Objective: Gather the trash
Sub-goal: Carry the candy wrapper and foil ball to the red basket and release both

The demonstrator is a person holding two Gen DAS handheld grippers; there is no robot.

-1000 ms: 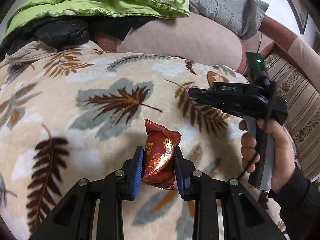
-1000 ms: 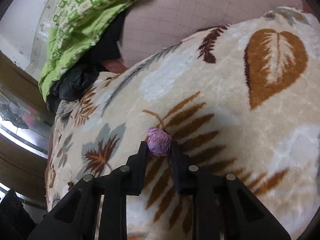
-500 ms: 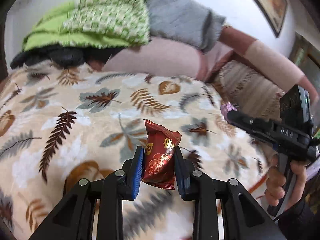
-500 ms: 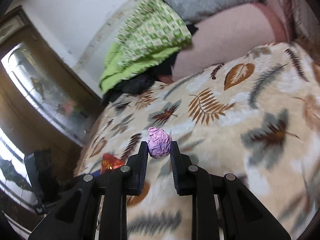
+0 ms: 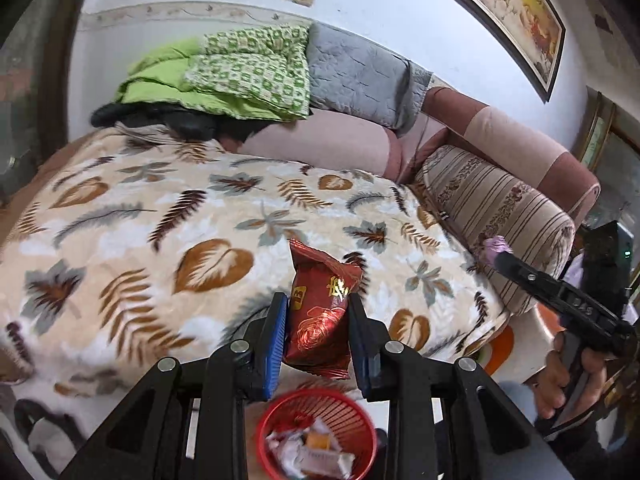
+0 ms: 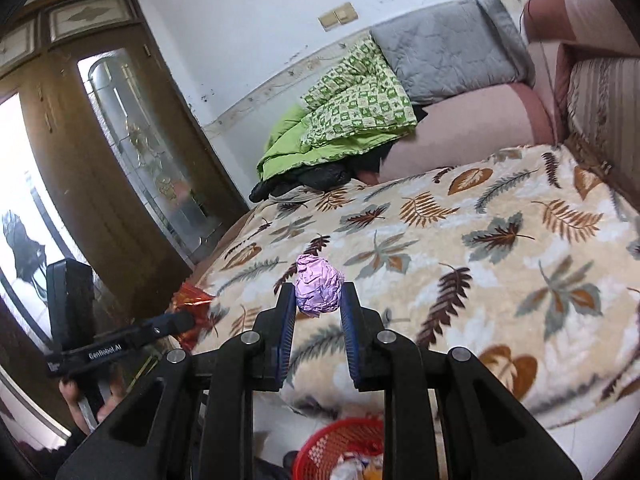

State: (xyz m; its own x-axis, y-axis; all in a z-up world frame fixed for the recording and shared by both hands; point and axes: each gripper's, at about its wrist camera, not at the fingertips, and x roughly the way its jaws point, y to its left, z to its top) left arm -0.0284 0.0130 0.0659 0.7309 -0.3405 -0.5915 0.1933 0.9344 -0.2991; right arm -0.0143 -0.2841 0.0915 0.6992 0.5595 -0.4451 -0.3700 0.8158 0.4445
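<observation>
Left wrist view is showing the left gripper (image 5: 318, 334) clenching a red snack wrapper (image 5: 320, 312) between its blue pads, the packet standing upright above the edge of the leaf-patterned blanket (image 5: 160, 232). Directly beneath it, a red basket (image 5: 360, 416) is sitting on the floor, already holding a few scraps of paper and wrappers. Off to the right, a hand (image 5: 568, 376) is carrying the right gripper (image 5: 498, 254), which is pinching a crumpled purple ball (image 5: 494, 246). The right wrist view is confirming this: the right gripper (image 6: 318, 320) is squeezing the purple ball (image 6: 319, 290) firmly, with the basket (image 6: 320, 444) peeking in at the bottom edge, slightly ahead of and below the fingers.

Judging from this, both pieces of trash are lifted off the blanket and the carry-to-bin step is under way. The next move is probably calling for each gripper to be centred over the basket's mouth, lowered a little, then released so the wrapper and ball drop inside. The right gripper seems less squarely over the rim than the left, so it is likely needing the larger correction before letting go
</observation>
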